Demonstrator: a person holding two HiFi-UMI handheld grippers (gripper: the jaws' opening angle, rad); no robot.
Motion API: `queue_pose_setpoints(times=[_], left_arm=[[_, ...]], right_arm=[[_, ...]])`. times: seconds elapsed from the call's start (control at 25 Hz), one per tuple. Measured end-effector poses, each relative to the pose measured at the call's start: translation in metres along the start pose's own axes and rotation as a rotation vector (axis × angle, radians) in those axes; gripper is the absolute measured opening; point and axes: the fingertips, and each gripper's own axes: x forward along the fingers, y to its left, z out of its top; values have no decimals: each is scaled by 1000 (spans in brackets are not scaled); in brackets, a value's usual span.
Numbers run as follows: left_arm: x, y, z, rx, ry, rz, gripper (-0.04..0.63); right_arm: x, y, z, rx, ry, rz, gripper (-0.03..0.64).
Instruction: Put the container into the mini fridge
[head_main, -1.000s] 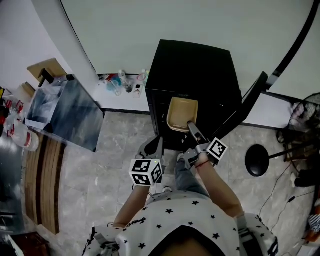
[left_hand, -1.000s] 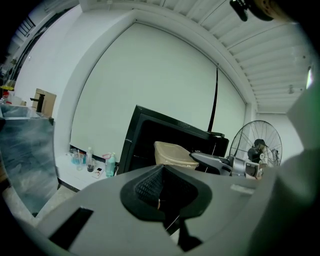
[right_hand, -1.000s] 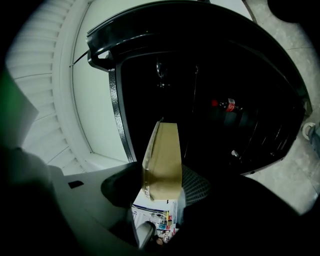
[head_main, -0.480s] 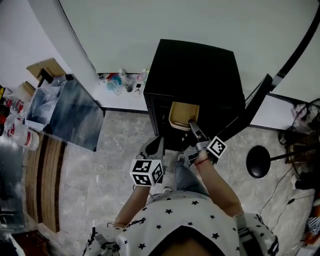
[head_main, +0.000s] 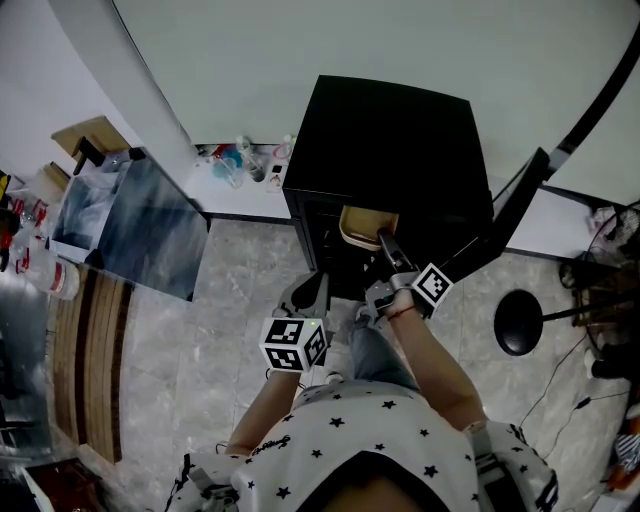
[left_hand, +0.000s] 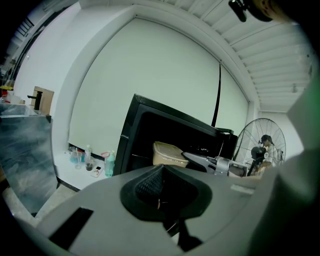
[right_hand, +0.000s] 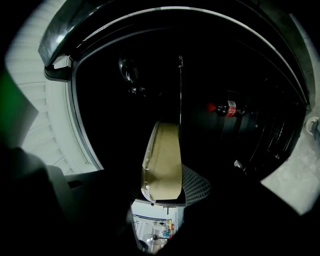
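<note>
The tan container (head_main: 368, 226) is shallow and sits partway through the mouth of the black mini fridge (head_main: 400, 140). Its far end is in the dark interior and its near end is outside. The right gripper (head_main: 386, 242) has it by that near short edge. In the right gripper view its fingers (right_hand: 196, 184) are clamped across the rim, one meshed pad showing beside the wall, and the box runs away edge-on.

It looks like thin, smooth plastic, so probably light, fairly stiff and a little slippery. Held at one end only, it may sag or pivot. The rim is likely the soundest hold, since a hard squeeze on the mid-wall could flex it.

The fridge door (head_main: 505, 215) stands open at the right. A cola bottle (right_hand: 226, 108) shows in the dark, though I cannot tell whether it is on a shelf or in the door. The left gripper (head_main: 312, 288) hangs low before the fridge over the tiled floor (head_main: 240, 280), its fingers closed together on nothing.
</note>
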Motion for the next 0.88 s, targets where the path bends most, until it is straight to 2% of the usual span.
queue_pose_setpoints(times=[0.88], left_arm=[[8, 6, 4, 0, 3, -1, 12]], right_arm=[[29, -3, 21, -32, -67, -19, 221]])
